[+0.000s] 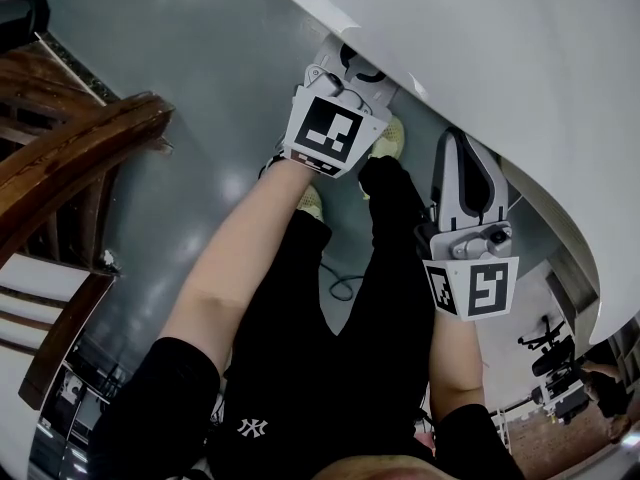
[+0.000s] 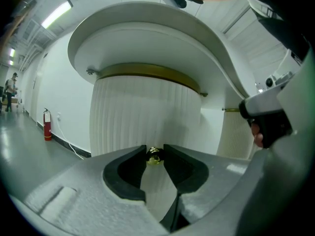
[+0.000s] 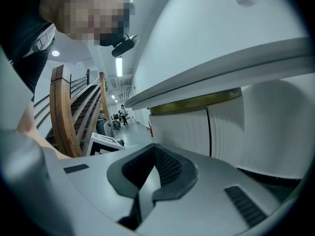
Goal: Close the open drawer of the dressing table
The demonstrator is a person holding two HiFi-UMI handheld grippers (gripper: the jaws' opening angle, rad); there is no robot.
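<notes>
The dressing table's white fluted drawer front [image 2: 142,117] curves under a gold band [image 2: 147,73] and the round white top [image 2: 147,28]. Its small gold knob [image 2: 155,156] sits between the tips of my left gripper [image 2: 155,154], and both black pads touch it. In the head view my left gripper [image 1: 355,68] reaches under the table top [image 1: 480,28], where its tips are hidden. Beside it to the right, my right gripper [image 1: 465,143] is shut on nothing and points at the table. In the right gripper view its pads [image 3: 167,168] meet in front of the fluted front [image 3: 179,132].
A wooden stair rail [image 1: 70,148] and a white step [image 1: 30,298] stand at the left. The person's legs in black trousers [image 1: 330,328] and shoes stand on the grey floor [image 1: 200,58]. A red fire extinguisher [image 2: 47,124] stands by the far wall.
</notes>
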